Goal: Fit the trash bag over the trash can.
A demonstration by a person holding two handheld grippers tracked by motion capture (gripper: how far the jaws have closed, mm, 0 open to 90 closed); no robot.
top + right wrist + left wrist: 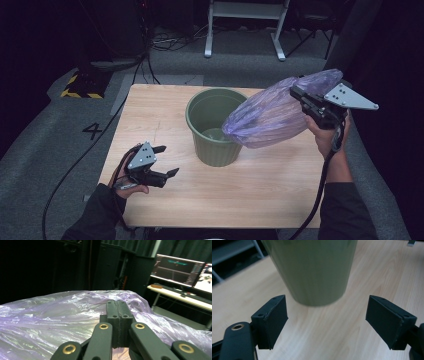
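Note:
A green bin (216, 126) stands upright in the middle of the wooden table (280, 185). A billowed purple plastic bag (276, 113) hangs in the air over the bin's right rim. My right gripper (299, 94) is shut on the bag's upper right end. In the right gripper view the jaws are pressed together on the purple film (60, 315). My left gripper (166, 160) stands open to the left of the bin, jaws pointed at it, nothing between them. The left gripper view looks at the bin's lower wall (314, 272) beyond the spread fingers (273, 320).
Grey carpet surrounds the table. A yellow-and-black striped block (80, 87) and cables lie at the back left. A white frame (245, 25) stands behind the table. A desk with monitors (180, 267) appears in the right gripper view.

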